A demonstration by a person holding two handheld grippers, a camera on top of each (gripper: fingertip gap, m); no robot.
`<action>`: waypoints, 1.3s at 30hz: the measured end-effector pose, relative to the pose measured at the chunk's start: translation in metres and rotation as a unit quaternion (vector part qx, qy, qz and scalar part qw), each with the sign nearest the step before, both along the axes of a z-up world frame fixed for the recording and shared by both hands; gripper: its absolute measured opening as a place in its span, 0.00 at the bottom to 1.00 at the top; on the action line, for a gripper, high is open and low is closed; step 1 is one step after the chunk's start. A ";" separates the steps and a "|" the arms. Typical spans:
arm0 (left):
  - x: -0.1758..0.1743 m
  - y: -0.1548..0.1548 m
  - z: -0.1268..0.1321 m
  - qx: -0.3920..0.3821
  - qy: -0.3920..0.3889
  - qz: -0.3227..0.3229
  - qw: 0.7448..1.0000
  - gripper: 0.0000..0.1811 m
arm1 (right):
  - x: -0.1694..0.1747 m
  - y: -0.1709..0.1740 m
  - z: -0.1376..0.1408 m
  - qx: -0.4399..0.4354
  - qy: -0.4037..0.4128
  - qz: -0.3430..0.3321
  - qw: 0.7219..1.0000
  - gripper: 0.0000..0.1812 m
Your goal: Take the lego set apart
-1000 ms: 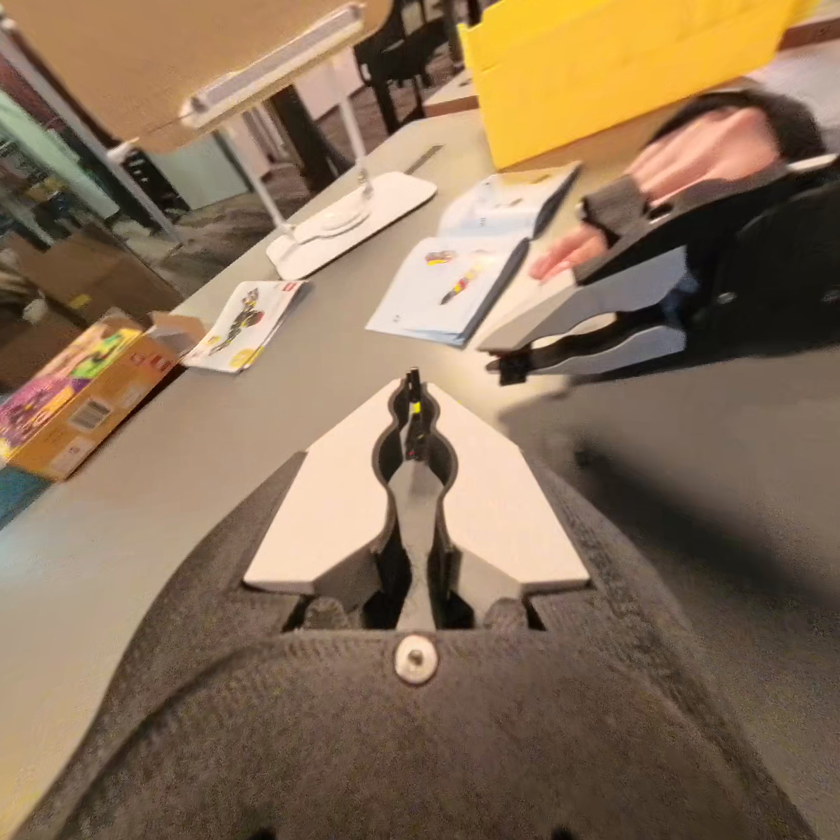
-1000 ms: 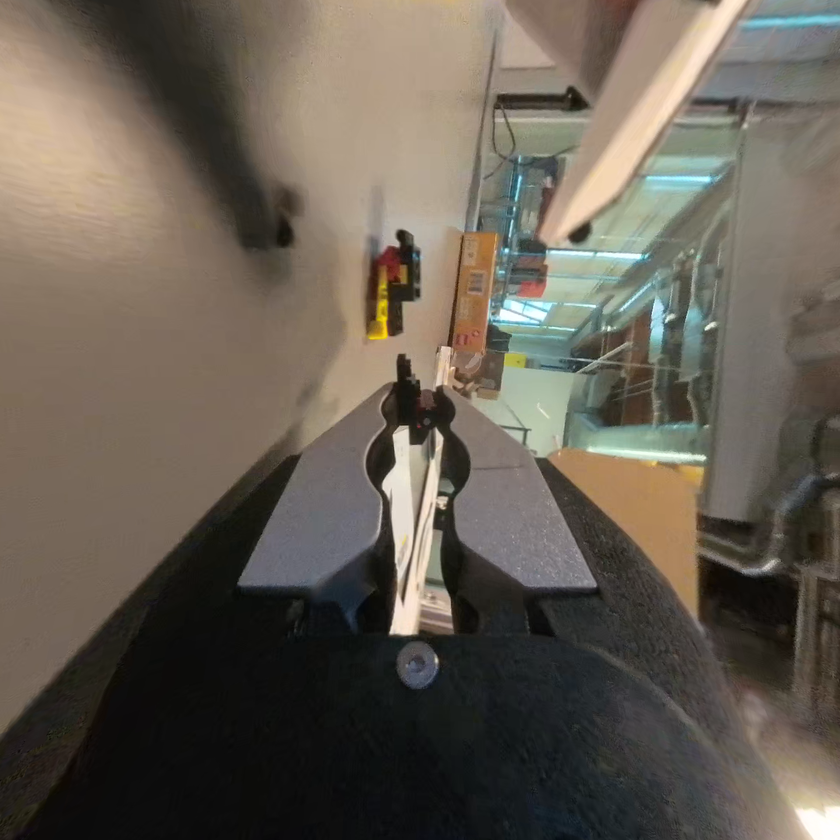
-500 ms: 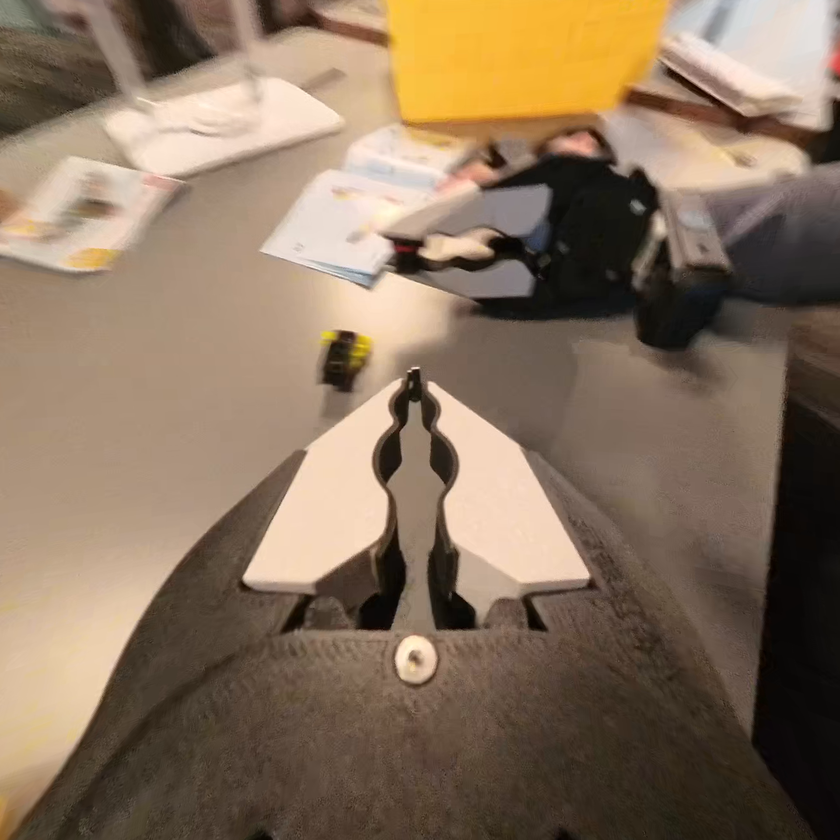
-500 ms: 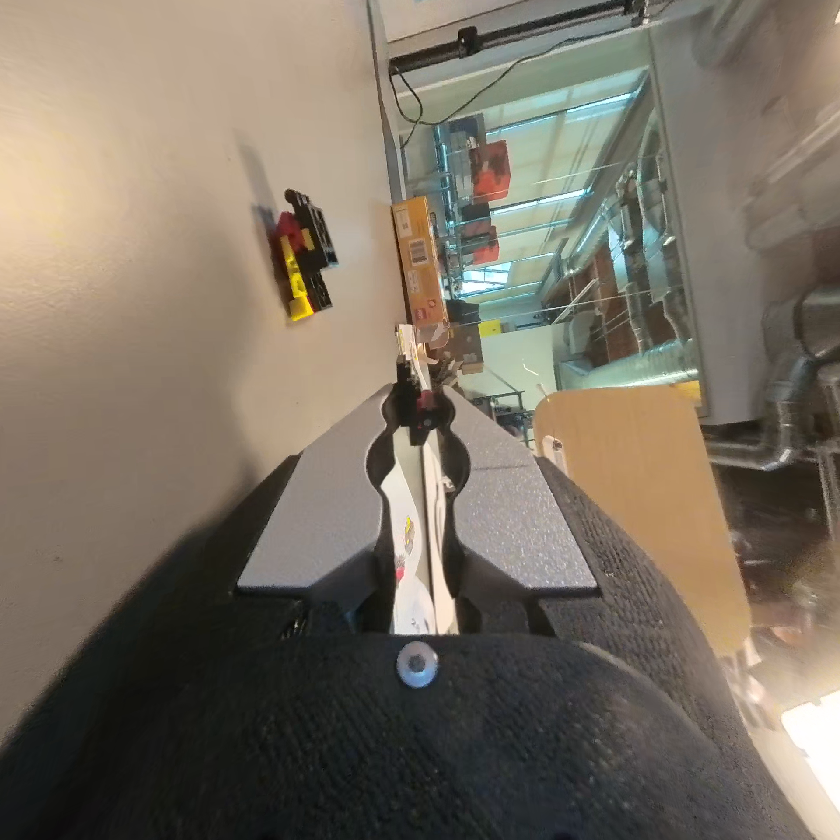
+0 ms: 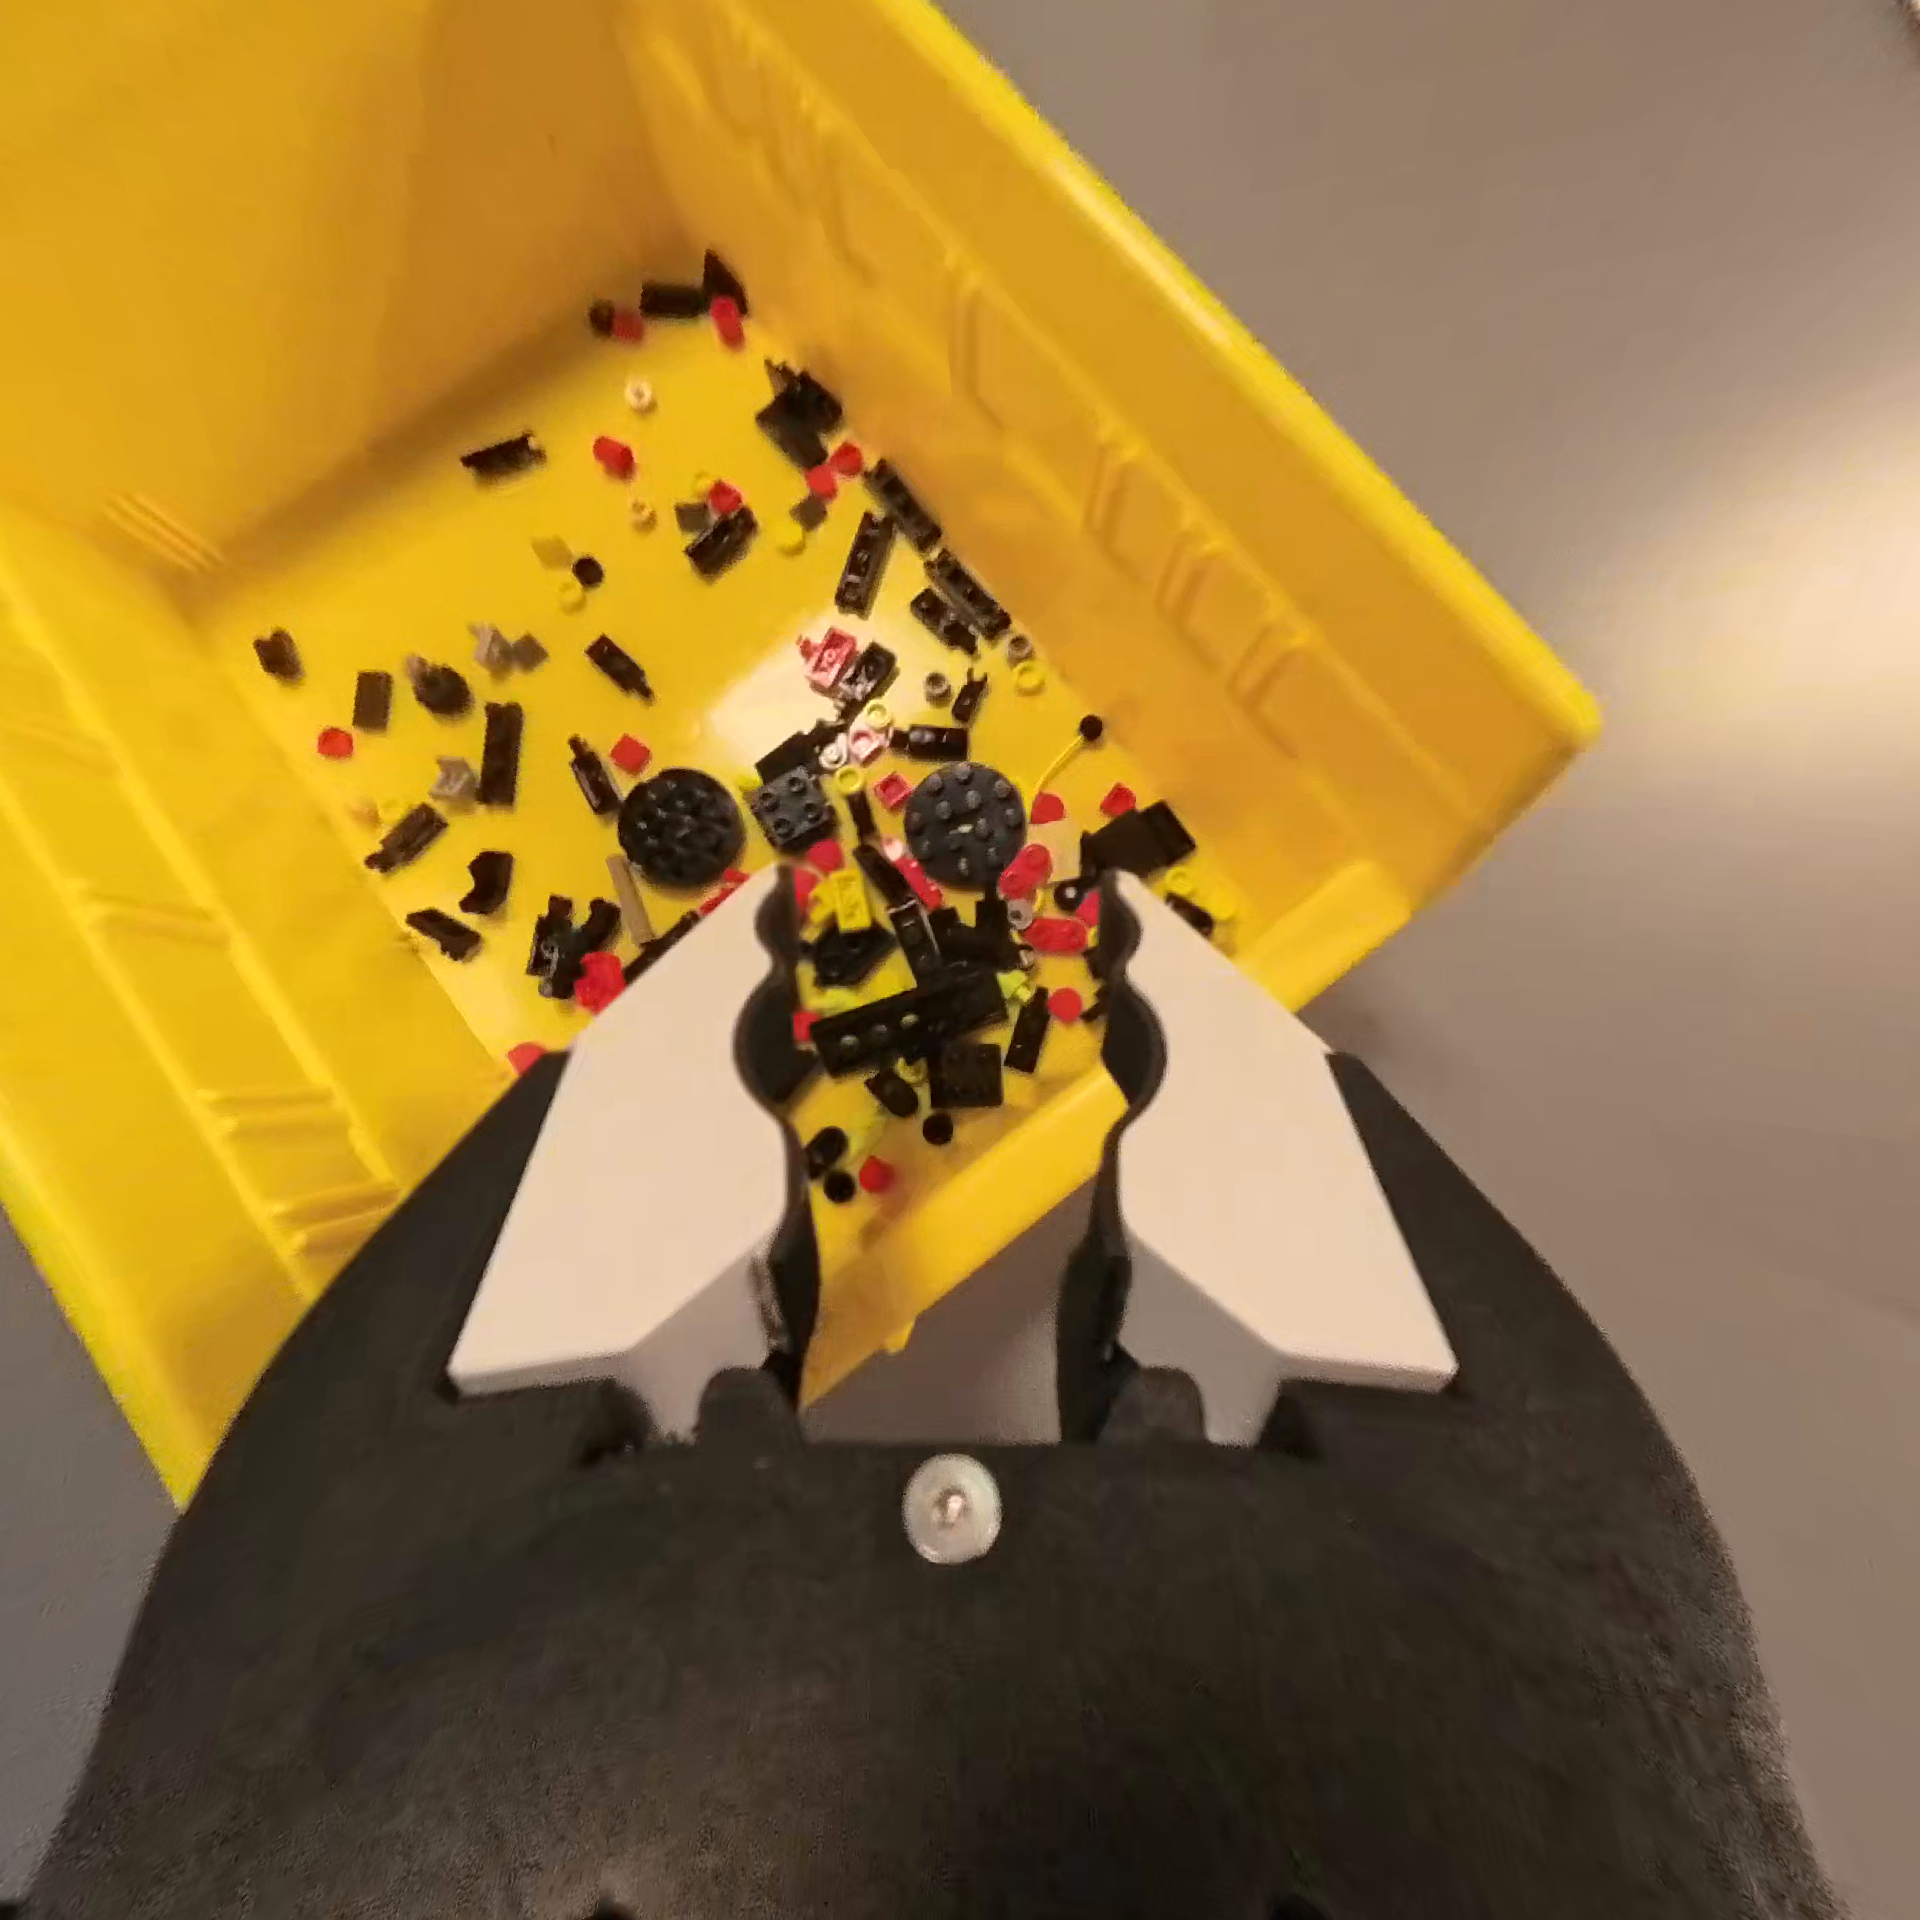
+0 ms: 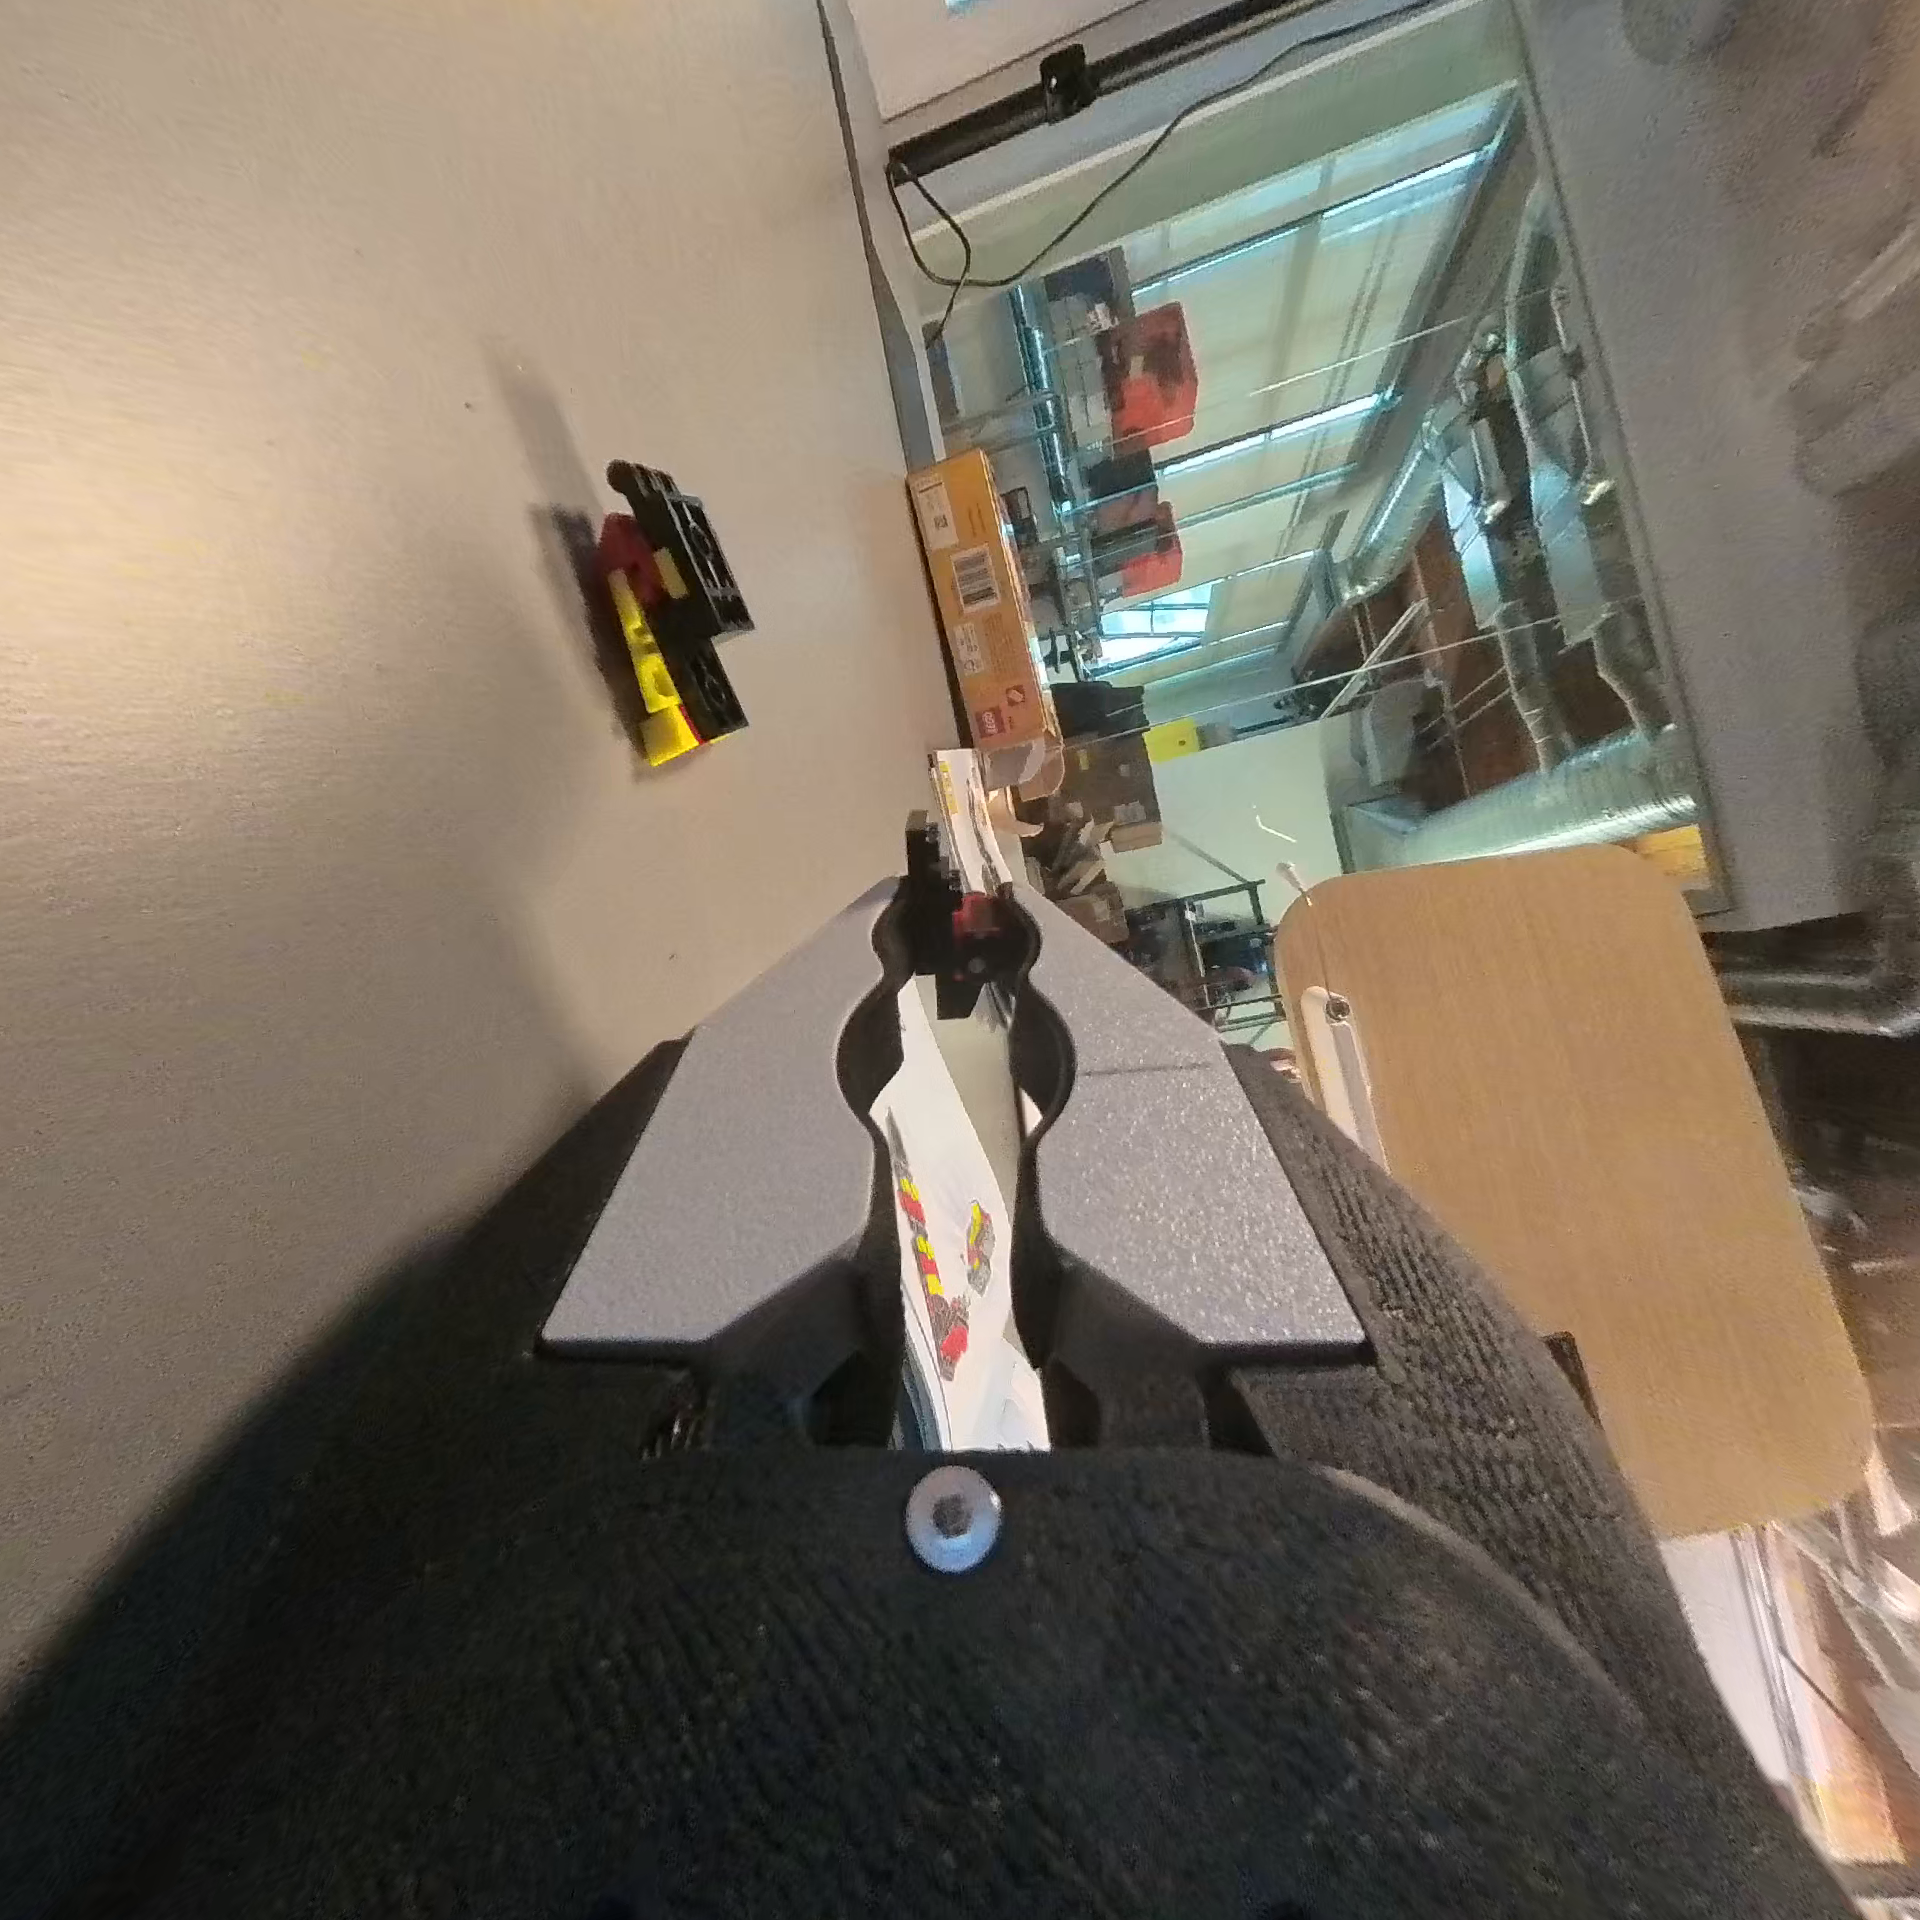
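Now, w/ left gripper fingers spread over the yellow bin, the small piece pinched by right gripper should be dropped in there, not on the worktop.

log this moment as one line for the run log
left claw: open, over yellow plastic bin of loose bricks | right claw: shut on small black-and-red lego piece | black, red and yellow lego assembly: on table
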State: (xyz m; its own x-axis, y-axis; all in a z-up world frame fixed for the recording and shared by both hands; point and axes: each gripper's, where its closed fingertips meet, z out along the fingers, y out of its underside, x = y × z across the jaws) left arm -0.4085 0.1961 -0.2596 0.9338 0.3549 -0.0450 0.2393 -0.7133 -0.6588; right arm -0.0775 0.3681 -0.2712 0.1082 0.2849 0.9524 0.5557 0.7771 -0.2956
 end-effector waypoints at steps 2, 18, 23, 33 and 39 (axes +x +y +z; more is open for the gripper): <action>0.011 0.004 0.011 0.030 0.002 -0.010 0.999 0.32 | 0.000 0.000 0.001 -0.004 0.004 0.002 1.000 0.07; 0.330 -0.003 -0.055 0.040 -0.099 -0.516 0.850 0.14 | -0.005 -0.009 0.006 -0.033 0.018 0.035 0.999 0.07; 0.327 0.004 -0.063 0.026 -0.083 -0.518 0.851 0.04 | -0.006 -0.009 0.007 -0.033 0.018 0.039 0.999 0.07; 0.083 0.006 0.065 0.212 0.111 -0.099 0.966 0.03 | -0.008 -0.014 0.011 -0.016 0.025 0.049 0.998 0.07; -0.010 -0.018 0.010 -0.005 0.078 0.029 0.997 0.28 | -0.009 -0.018 0.012 -0.001 0.023 0.056 0.998 0.07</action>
State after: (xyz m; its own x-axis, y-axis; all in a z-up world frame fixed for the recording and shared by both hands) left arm -0.4183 0.1783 -0.2498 0.8934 0.4064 -0.1914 0.1760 -0.7086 -0.6834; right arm -0.0864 0.3505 -0.2593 0.1189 0.2989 0.9468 0.4516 0.8330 -0.3197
